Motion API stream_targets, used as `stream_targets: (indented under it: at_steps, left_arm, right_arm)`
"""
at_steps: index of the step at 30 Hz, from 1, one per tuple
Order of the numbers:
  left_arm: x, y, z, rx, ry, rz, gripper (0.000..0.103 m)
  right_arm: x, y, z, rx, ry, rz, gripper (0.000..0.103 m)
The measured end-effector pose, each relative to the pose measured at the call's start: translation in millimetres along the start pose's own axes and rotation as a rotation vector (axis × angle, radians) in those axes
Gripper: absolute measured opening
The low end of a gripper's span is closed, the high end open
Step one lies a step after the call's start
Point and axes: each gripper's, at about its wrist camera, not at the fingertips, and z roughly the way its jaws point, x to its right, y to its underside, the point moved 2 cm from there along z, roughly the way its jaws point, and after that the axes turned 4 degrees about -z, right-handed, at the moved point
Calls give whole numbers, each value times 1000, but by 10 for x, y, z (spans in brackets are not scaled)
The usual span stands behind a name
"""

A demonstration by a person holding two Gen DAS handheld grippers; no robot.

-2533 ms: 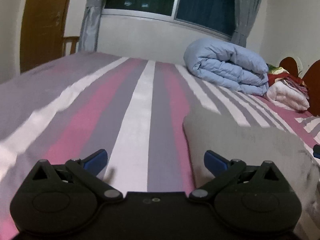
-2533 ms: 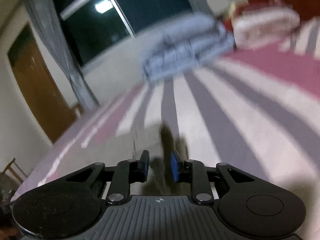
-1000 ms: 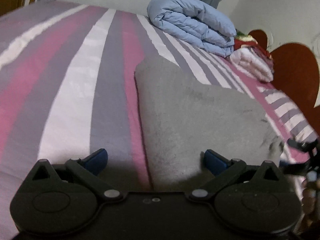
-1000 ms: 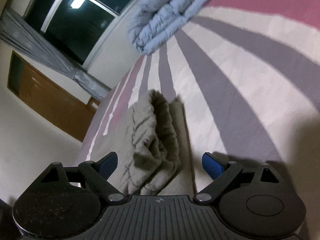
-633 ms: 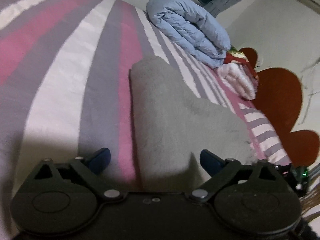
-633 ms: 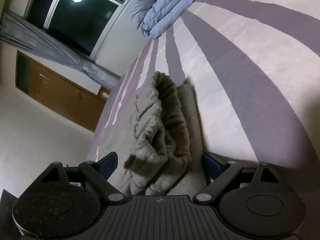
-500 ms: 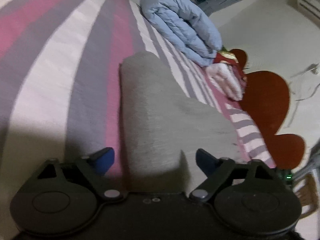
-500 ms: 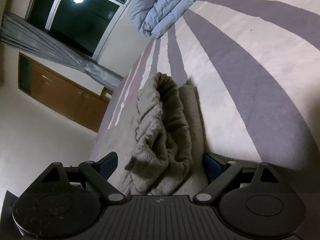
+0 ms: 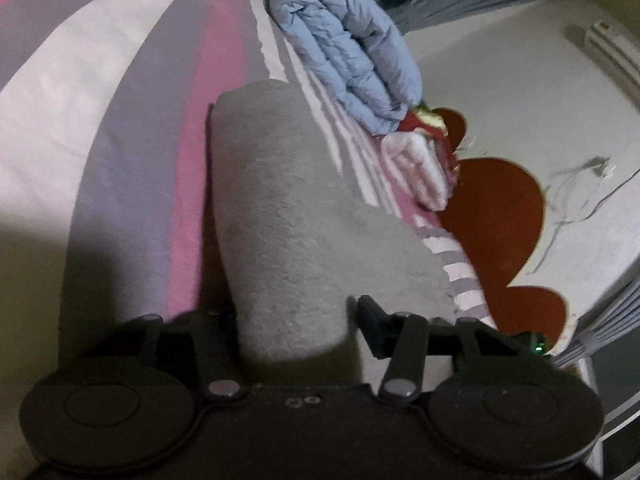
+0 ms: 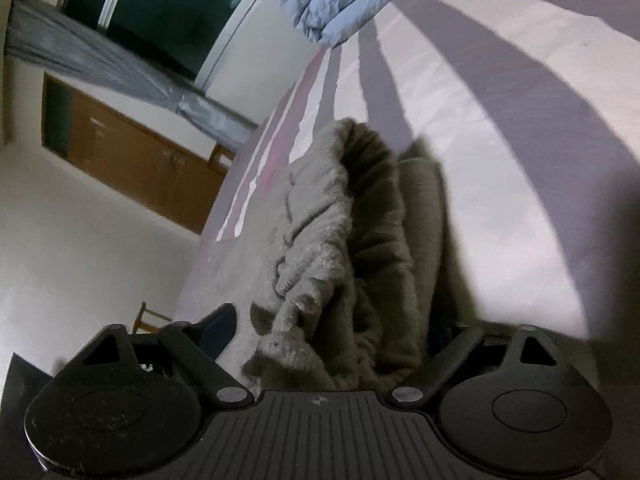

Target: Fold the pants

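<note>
The grey fleece pants (image 9: 296, 216) lie folded on the striped bed. In the left wrist view my left gripper (image 9: 292, 320) is open, its fingers on either side of the near folded edge. In the right wrist view the bunched waistband end of the pants (image 10: 352, 264) lies between the fingers of my right gripper (image 10: 340, 328), which is open. The right finger there is mostly hidden behind the cloth.
The bed sheet (image 9: 120, 128) has pink, grey and white stripes. A folded blue duvet (image 9: 352, 52) and pink bedding (image 9: 416, 164) lie by the red-brown headboard (image 9: 500, 216). A window (image 10: 160, 8), curtains and a wooden wardrobe (image 10: 132, 152) stand beyond the bed.
Both grippers have moved forward and lower onto the pants, so the cloth now sits between their fingers. The left gripper's fingers have narrowed somewhat. Both views have tilted.
</note>
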Motion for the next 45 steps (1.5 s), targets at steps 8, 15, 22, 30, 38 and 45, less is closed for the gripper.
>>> stream_targets:
  at_steps: [8, 15, 22, 30, 38, 45]
  left_arm:
    - [214, -95, -315, 102, 71, 1, 20]
    - [401, -776, -378, 163, -24, 105, 26]
    - [55, -841, -5, 208, -588, 255, 96]
    - [362, -302, -517, 344, -686, 401, 97]
    - [718, 855, -1448, 453, -703, 386, 97]
    - [1365, 1656, -1778, 555, -683, 426, 97]
  right_arm:
    - [-520, -196, -170, 44, -86, -134, 52]
    - [-655, -772, 276, 58, -83, -155, 53]
    - [-95, -851, 863, -11, 296, -177, 91]
    - [-262, -380, -95, 228, 245, -293, 103]
    - [-626, 761, -881, 230, 372, -548, 103]
    - [-1009, 1694, -1320, 293, 384, -615, 103]
